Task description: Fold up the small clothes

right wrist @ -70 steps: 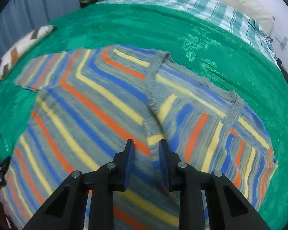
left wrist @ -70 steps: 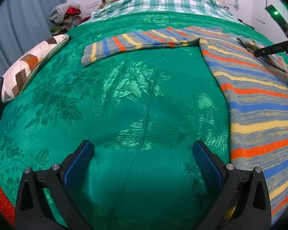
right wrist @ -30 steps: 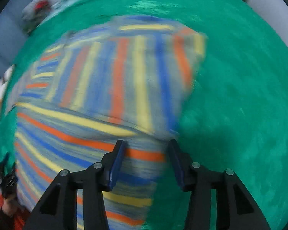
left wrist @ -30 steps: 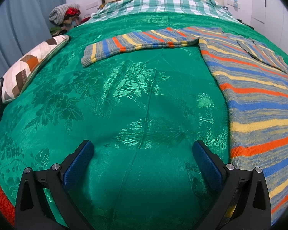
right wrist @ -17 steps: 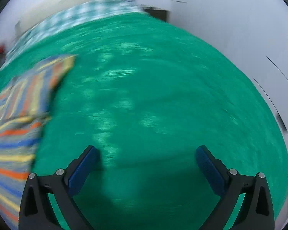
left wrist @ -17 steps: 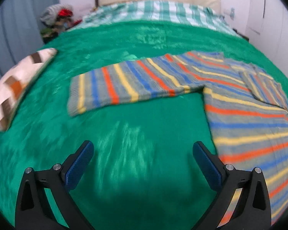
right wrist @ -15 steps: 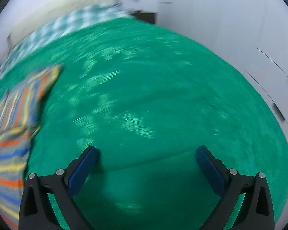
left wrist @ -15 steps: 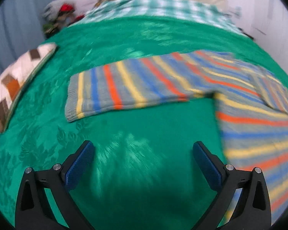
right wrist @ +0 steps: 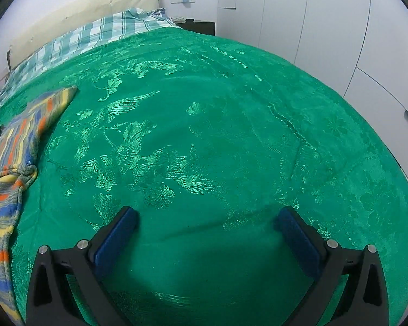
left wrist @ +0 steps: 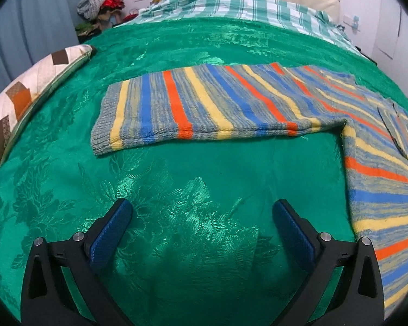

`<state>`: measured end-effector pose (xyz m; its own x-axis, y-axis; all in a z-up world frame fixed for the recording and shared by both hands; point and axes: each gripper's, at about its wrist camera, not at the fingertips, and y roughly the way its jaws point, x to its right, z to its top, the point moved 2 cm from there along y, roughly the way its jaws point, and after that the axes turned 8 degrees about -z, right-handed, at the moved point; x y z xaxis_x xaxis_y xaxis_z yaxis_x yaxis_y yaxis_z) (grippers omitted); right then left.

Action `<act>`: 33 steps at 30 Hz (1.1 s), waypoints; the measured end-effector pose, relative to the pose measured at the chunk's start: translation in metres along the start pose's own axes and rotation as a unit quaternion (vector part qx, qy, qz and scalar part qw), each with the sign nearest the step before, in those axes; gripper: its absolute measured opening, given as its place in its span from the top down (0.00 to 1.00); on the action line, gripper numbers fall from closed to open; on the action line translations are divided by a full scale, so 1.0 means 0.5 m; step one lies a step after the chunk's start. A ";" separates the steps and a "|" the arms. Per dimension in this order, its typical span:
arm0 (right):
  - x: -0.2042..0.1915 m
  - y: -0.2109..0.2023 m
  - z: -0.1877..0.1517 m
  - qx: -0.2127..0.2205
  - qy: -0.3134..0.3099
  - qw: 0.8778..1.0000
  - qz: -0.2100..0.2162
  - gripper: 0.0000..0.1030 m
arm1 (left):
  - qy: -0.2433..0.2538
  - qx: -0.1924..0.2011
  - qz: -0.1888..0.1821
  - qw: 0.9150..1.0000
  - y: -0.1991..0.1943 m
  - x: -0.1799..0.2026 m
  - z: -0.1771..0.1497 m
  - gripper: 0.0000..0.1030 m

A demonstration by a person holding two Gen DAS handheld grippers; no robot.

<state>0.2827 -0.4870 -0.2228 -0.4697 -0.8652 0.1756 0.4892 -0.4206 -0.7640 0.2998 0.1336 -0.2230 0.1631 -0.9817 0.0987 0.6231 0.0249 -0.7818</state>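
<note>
Holding my left gripper (left wrist: pixel 202 217) over the green bedspread (left wrist: pixel 204 168), I am keeping its blue pads (left wrist: pixel 110 233) spread wide with nothing between them. The striped sweater (left wrist: pixel 372 168) is lying flat on the bedspread ahead of and to the right of this gripper, and its sleeve (left wrist: pixel 193 106) is stretching out straight across in front of the gripper, cuff end toward the left, well apart from the pads. A patterned cushion (left wrist: pixel 27 100) is resting far off to the left of the gripper, and a plaid sheet (left wrist: pixel 239 8) is showing beyond the sweater at the head of the bed.

My right gripper (right wrist: pixel 205 224) is also hanging spread wide and holding nothing, over bare bedspread (right wrist: pixel 217 135). From here the sweater (right wrist: pixel 11 146) is lying off to the left of the gripper, apart from it, with a narrow folded part pointing away toward the pillow end. White wardrobe doors (right wrist: pixel 326 19) are standing beyond the bed on the right.
</note>
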 end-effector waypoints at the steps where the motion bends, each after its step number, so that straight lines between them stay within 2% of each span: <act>1: -0.001 -0.001 0.000 0.000 -0.001 1.000 -0.001 0.00 | 0.000 0.000 0.000 1.000 0.001 -0.002 0.001 0.00; 33: -0.017 -0.003 0.005 0.002 -0.005 1.000 -0.002 0.00 | -0.001 0.000 -0.001 1.000 0.000 -0.004 0.001 0.00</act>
<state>0.2878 -0.4796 -0.2216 -0.4648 -0.8659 0.1845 0.4900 -0.4252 -0.7610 0.2999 0.1357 -0.2226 0.1634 -0.9814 0.1008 0.6236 0.0235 -0.7814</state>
